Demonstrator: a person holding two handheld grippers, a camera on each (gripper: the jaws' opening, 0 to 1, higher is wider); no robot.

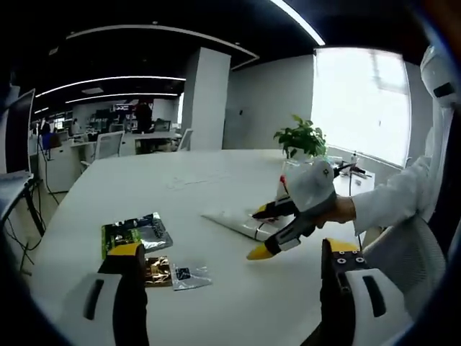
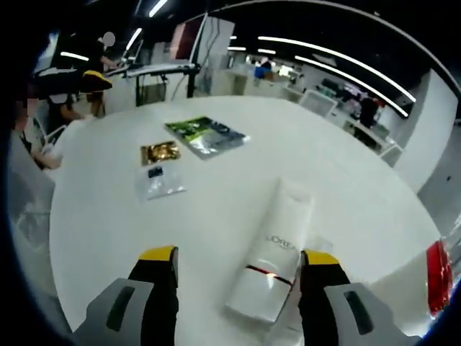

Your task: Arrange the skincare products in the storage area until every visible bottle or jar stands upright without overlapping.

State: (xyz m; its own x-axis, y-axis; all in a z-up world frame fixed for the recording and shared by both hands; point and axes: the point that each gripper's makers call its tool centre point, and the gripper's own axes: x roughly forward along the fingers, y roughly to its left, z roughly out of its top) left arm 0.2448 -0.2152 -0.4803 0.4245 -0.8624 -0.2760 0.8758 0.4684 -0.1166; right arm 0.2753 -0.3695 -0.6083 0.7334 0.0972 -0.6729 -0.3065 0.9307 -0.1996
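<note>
**A:** On the white table (image 1: 216,288), what's actually laid out?

**B:** Left gripper view has three flat packets near the front edge: a green one (image 1: 119,236) with a silver one (image 1: 153,229) tucked against it, a gold one (image 1: 157,270) just below, and a clear one (image 1: 190,276) right beside the gold. Further over is a white tube (image 1: 234,222) lying flat, not upright.

**A:** And the grippers?

**B:** Left gripper (image 1: 234,252) has its jaws spread wide, nothing between them, just hanging over the table with the packets off to its left. The right gripper (image 1: 270,229) comes in from the right side of that view, held by a hand (image 1: 344,210) in a white sleeve, yellow tips down by the tube.

**A:** Is it holding the tube?

**B:** Doesn't look like it. In the right gripper view the right gripper (image 2: 240,258) is open wide too, and the tube (image 2: 274,252) lies on its side between the jaws, close to the right one. Can't tell if that jaw touches it. Dark lettering and a thin red band on it.

**A:** Packets show up there as well?

**B:** Yep, the green (image 2: 189,128) and silver (image 2: 220,140) pair, the gold (image 2: 160,152) and the clear (image 2: 160,182), well past the tube.
</note>
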